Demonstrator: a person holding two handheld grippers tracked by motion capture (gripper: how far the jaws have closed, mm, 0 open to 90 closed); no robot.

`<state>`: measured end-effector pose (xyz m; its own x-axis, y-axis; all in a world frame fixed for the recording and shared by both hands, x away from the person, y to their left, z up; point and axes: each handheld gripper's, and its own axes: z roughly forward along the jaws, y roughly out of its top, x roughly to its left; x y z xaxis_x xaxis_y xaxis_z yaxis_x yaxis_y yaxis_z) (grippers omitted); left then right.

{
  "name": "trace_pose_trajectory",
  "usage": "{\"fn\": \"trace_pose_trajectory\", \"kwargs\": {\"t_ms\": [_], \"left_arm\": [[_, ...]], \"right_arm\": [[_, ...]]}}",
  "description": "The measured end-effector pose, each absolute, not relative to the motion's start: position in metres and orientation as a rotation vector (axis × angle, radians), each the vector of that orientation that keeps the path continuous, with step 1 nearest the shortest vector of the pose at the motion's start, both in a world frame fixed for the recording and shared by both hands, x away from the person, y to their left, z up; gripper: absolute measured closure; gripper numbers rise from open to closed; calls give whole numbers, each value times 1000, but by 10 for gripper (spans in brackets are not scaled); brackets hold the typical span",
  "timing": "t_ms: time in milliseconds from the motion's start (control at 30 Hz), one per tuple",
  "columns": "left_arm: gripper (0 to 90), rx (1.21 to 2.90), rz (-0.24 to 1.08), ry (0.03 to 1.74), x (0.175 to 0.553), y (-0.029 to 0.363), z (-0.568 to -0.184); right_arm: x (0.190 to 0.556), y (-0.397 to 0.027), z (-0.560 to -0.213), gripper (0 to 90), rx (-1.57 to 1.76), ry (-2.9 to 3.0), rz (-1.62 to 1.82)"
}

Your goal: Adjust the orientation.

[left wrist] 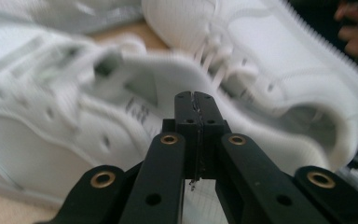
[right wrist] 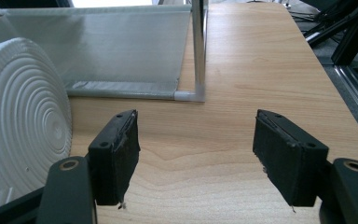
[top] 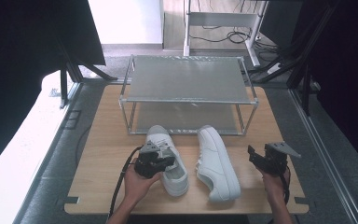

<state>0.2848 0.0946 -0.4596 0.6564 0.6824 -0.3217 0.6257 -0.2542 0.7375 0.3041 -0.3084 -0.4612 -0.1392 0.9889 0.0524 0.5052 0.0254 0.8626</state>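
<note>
With a two-tier shoe rack (top: 186, 79) at 12 o'clock on the wooden table (top: 98, 140), the left gripper (top: 161, 161), jaws clenched empty, touches the left white sneaker (top: 175, 170), while the right gripper (top: 256, 156), jaws released, stands at 3 o'clock of the tipped right sneaker (top: 216, 161).

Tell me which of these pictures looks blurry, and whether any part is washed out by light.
Left gripper view: the white shoes are smeared with blur, while the shut left gripper is sharp. Right gripper view: crisp, with the open right gripper over the wooden table. High view: overexposed at the left edge, dark in the upper corners.
</note>
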Motion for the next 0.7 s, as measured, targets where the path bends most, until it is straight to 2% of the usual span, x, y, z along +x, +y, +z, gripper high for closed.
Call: {"fn": "trace_pose_trajectory", "kwargs": {"t_ms": [333,700], "left_arm": [[900,1976,98,1031,278,101,-460],[900,1971,80,1090,278,133,-457]], "right_arm": [[305,-303,-463,316,1510,1733,1018],[305,-305,-464,315,1515,1739,1010]]}}
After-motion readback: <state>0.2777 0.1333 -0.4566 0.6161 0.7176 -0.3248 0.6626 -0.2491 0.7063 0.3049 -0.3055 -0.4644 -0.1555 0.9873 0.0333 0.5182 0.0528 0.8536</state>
